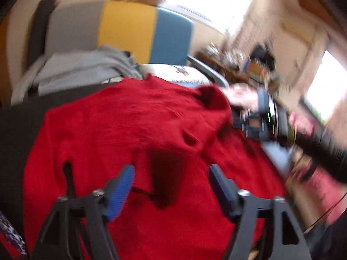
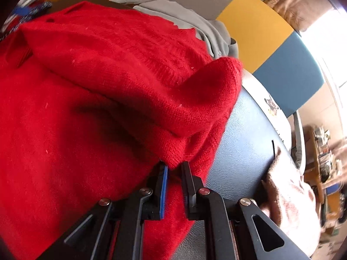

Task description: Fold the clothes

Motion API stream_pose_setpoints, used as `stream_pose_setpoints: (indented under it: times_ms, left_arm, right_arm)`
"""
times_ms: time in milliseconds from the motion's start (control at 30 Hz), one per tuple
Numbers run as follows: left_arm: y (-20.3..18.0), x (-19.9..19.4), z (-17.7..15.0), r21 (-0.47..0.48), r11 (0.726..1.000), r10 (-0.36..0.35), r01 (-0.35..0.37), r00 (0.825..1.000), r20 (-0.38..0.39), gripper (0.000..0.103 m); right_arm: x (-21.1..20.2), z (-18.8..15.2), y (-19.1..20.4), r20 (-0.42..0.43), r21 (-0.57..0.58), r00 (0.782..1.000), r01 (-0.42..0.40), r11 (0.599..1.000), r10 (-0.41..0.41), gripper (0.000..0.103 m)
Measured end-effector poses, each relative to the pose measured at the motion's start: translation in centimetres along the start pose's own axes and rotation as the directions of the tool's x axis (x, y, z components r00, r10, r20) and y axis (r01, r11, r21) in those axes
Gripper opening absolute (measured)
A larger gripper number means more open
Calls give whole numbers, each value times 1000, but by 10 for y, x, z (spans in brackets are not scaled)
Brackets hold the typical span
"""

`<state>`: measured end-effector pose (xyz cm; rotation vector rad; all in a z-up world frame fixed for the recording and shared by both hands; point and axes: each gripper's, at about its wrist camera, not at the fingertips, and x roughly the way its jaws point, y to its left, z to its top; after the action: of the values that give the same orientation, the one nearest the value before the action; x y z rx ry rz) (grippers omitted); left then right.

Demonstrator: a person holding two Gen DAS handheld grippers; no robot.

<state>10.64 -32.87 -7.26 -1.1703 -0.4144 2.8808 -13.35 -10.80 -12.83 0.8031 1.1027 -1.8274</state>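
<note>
Pinching a fold of the red sweater (image 2: pixel 104 69), the right gripper (image 2: pixel 174 166) has its jaws pressed on the cloth. The left gripper (image 1: pixel 171 173) hangs above the sweater, jaws spread wide. Gray clothes (image 1: pixel 86 67) lie behind.

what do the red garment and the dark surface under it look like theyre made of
Red sweater: knitted, likely wool or a wool-like yarn; fine knit rows and a fuzzy, matte nap show. Dark blue surface: probably leather or faux leather; it has a pebbled grain and a soft sheen.
</note>
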Motion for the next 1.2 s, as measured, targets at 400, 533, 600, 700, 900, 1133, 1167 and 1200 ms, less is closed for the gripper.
stream_pose_setpoints:
  times_ms: [400, 533, 600, 700, 900, 1133, 1167, 1200]
  left_arm:
    - [-1, 81, 0, 59, 977, 214, -206, 957, -196, 53]
    - [18, 69, 15, -80, 987, 121, -140, 970, -209, 6]
    - [28, 53, 30, -181, 983, -10, -23, 983, -181, 6]
    - [40, 16, 59, -281, 938, -228, 201, 972, -64, 6]
    - [98, 25, 62, -428, 892, -228, 146, 963, -147, 6]
    - [124, 63, 3, -502, 861, -233, 85, 942, -241, 6]
    - [123, 61, 2, -499, 861, -239, 100, 945, -222, 6]
    - [123, 60, 2, -494, 863, -235, 104, 949, -210, 6]
  right_arm:
    - [4, -6, -6, 73, 148, 997, -27, 989, 16, 15]
    - [3, -10, -5, 105, 173, 994, -33, 984, 15, 15]
    - [2, -12, -5, 116, 183, 993, -39, 982, 17, 15]
    - [1, -12, -5, 125, 184, 992, -43, 982, 20, 16]
    - [-1, -9, -4, 99, 146, 995, -47, 988, 33, 18]
    - [-36, 16, -43, 171, 269, 972, -203, 942, 161, 55]
    - [-41, 21, -50, 193, 287, 968, -210, 935, 158, 55]
    - [-42, 30, -55, 204, 292, 969, -198, 936, 141, 55]
